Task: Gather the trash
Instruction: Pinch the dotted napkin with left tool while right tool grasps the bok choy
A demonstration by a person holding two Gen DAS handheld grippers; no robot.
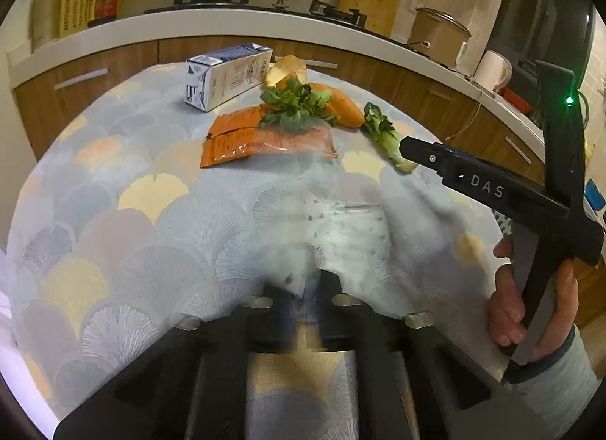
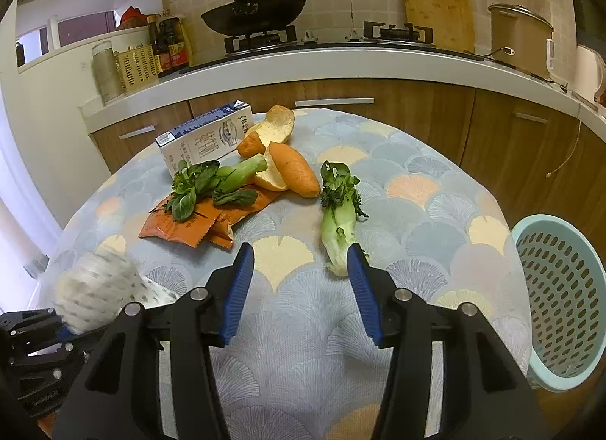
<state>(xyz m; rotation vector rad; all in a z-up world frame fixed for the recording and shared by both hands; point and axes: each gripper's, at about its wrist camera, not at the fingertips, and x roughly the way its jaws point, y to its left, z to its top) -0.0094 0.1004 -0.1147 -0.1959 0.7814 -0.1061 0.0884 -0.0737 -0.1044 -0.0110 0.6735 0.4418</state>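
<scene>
Left wrist view. The left gripper (image 1: 306,288) was clenched on a crumpled, dotted white paper towel (image 1: 341,235), blurred with motion, above the scallop-patterned tablecloth (image 1: 151,212). The remaining trash lay farther back in a loose heap: a milk carton (image 1: 227,74) on its side, citrus peel (image 1: 288,70), orange snack wrappers (image 1: 261,140) with a leafy bok choy scrap (image 1: 295,104) on top, and a second bok choy stalk (image 1: 386,135) off to the right. The right gripper (image 1: 411,148) reached in from the right, near that stalk. No bin showed here.

Right wrist view. The right gripper (image 2: 299,284) stood released, jaws wide, with the right blue pad (image 2: 363,288) touching or just beside the cut end of the bok choy stalk (image 2: 339,220). The perforated pale-blue basket (image 2: 560,303) sat beyond the table's right edge, lower than the tabletop. The towel (image 2: 98,288), held in the left gripper (image 2: 57,326), was at the far left, well apart from the basket.

Risks, as judged:
- The stalk sat off-centre in the jaws; closing there could pinch only the edge and nudge it away.
- The limp leaves could tear or shed on lifting.
- The towel had to cross the table to the basket; a loose wad could slip out or snag the right gripper in its path.
- The wrappers, weighted by greens, could spill them when pulled.
</scene>
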